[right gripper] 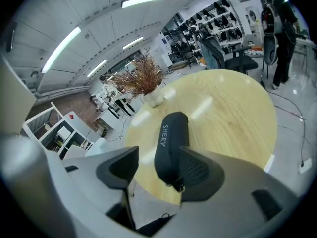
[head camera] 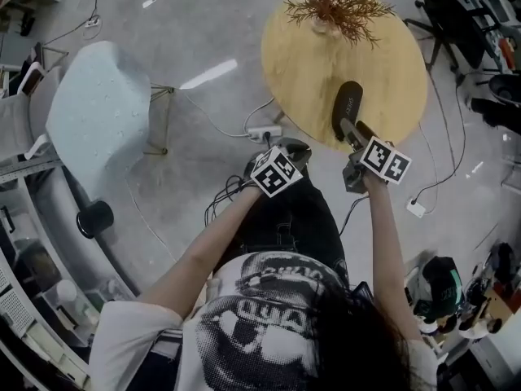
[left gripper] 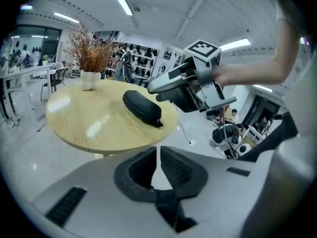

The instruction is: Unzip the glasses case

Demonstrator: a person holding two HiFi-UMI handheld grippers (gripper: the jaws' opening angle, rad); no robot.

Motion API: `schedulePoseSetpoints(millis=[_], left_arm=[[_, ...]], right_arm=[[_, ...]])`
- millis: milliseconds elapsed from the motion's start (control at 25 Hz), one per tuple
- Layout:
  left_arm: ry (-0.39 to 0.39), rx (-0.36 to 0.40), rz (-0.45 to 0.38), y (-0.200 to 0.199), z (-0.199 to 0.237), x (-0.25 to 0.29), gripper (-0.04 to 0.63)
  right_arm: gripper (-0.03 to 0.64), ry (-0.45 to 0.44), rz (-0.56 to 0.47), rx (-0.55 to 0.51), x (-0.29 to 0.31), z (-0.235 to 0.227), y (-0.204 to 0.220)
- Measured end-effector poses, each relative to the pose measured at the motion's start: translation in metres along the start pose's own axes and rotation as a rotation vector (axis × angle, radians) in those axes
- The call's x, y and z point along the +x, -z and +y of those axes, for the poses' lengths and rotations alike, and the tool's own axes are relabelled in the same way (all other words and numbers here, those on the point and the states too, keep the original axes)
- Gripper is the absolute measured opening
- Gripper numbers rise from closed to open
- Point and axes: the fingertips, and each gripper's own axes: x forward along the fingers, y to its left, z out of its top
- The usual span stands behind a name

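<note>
Hovering at counter (right gripper: 233,113) edge: right tool (right gripper: 157,162) released, jaws wide. Case (right gripper: 171,133) on counter at 12 o'clock, long axis along tool line, zipper pull (right gripper: 178,186) nearest. Left tool (left gripper: 158,157) clenched, empty, farther off.

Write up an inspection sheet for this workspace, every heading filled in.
Surface: round wooden table, mostly bare.
Job's things: black glasses case, closed, lying near the table's near edge, zip pull at the near end.
Clutter: white pot of dried branches at the far edge.
Grippers: left gripper off the table, jaws all but together, nothing between them; right gripper jaws wide apart, in line with the case's near end, not clamped on it.
Cables: white power strip and loose leads on the floor; white plug with its lead.
Surroundings: pale chair, black office chair, grey floor.
</note>
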Motion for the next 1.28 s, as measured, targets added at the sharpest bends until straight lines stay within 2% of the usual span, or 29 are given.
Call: schedulePoseSetpoints(millis=[280, 600, 880, 1120, 1280], left_arm=[[0.003, -0.006, -0.020, 0.002, -0.020, -0.016, 0.015], [-0.043, -0.006, -0.055, -0.011, -0.064, -0.010, 0.015], [-0.155, -0.061, -0.084, -0.005, -0.111, -0.018, 0.015], [-0.272, -0.145, -0.203, -0.017, -0.161, -0.034, 0.015], [-0.327, -0.143, -0.261, -0.027, -0.196, -0.043, 0.015]], right_arm=[[0.245, -0.087, -0.005, 0.003, -0.039, 0.011, 0.044], [0.225, -0.178, -0.011, -0.080, -0.099, 0.007, 0.080], [0.210, -0.267, -0.029, -0.134, -0.143, 0.005, 0.102], [0.201, -0.380, -0.057, -0.247, -0.196, 0.015, 0.108], [0.164, -0.468, -0.074, -0.295, -0.233, 0.023, 0.112]])
